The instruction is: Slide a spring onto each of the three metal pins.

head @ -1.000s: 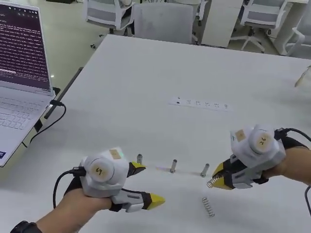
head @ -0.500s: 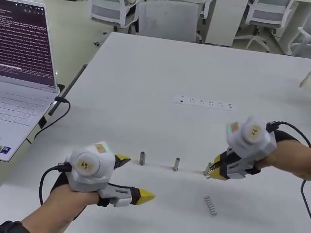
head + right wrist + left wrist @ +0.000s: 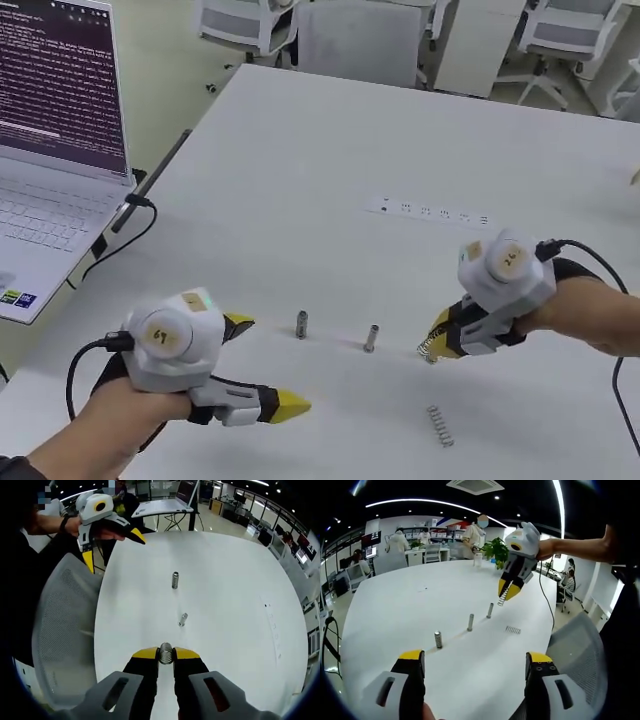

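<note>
The right claw [image 3: 166, 655] is clenched on a short coiled silver spring [image 3: 166, 653], pinched btwn its yellow-tipped jaws. In the left gripper view that spring hangs from the jaws at a slant, its lower end just beside the top of the far bare metal pin [image 3: 490, 610]; can't tell if they touch. The left claw [image 3: 475, 666] is released, jaws spread wide & holding nothing, held low over the near part of the white counter [image 3: 300, 180].

3 small upright pins stand in a row on the counter btwn the 2 claws. The near pin [image 3: 438, 639], closest to the left claw, already wears a spring round its shaft. The middle pin [image 3: 470, 622] is bare. A loose coiled spring [image 3: 439, 425] lies flat on the counter on the person's side of the row, below the right claw in the head view & apart from the pins.

Left of the counter, on an adjoining surface, sits an open silver laptop [image 3: 50, 150] w/ text on a dark screen & a black cable [image 3: 125, 235] plugged into its side. A white power strip [image 3: 433, 213] lies flat farther back, well apart from the pins. Grey office chairs [image 3: 350, 40] stand beyond the far edge.
</note>
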Demonstrator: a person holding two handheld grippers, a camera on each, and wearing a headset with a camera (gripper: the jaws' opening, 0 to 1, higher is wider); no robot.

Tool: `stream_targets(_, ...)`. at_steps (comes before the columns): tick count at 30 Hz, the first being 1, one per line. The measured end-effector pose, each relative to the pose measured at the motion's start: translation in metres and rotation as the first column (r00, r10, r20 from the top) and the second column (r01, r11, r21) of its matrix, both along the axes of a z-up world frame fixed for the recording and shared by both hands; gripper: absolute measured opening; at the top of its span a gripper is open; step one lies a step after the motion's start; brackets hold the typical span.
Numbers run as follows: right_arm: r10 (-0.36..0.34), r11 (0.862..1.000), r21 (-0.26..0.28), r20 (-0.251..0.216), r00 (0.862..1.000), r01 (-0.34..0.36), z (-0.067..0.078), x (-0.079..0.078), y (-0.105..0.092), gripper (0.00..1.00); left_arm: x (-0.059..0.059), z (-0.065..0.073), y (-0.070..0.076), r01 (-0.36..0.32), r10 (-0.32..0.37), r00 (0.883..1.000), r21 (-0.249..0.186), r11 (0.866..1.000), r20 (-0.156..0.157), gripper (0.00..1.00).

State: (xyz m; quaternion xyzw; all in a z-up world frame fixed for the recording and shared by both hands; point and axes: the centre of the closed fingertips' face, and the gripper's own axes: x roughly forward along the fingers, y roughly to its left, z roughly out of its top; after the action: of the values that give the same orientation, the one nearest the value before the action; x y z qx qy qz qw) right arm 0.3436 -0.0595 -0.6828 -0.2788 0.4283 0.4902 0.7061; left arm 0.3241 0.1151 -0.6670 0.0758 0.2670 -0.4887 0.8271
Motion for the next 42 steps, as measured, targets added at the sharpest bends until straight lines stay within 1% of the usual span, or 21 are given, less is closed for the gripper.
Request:
stream_targets(9, 0.012, 1.000, -0.002, -0.001, 1.000, -0.012, -0.003, 0.015, 0.010, 0.08, 0.000, 0.001, 0.008, -0.016, 0.016, 1.000, -0.003, 1.000, -0.003, 0.83)
stream_targets(25, 0.042, 0.999, -0.020, -0.007, 0.999, -0.042, -0.010, 0.038, 0.027, 0.08, 0.000, 0.003, 0.020, -0.049, 0.049, 0.999, -0.009, 0.999, -0.005, 0.81)
stream_targets(30, 0.059, 0.998, -0.035, -0.007, 0.998, -0.059, -0.013, 0.043, 0.032, 0.08, 0.000, 0.003, 0.023, -0.054, 0.054, 0.999, -0.011, 0.998, -0.007, 0.81)
stream_targets(34, 0.065, 0.997, -0.034, -0.007, 0.998, -0.065, -0.014, 0.045, 0.035, 0.08, -0.001, 0.004, 0.024, -0.058, 0.058, 0.998, -0.013, 0.998, -0.007, 0.81)
stream_targets(42, 0.087, 0.995, -0.049, -0.005, 0.996, -0.087, -0.017, 0.050, 0.039, 0.08, -0.001, 0.003, 0.025, -0.061, 0.061, 0.998, -0.014, 0.998, -0.009, 0.80)
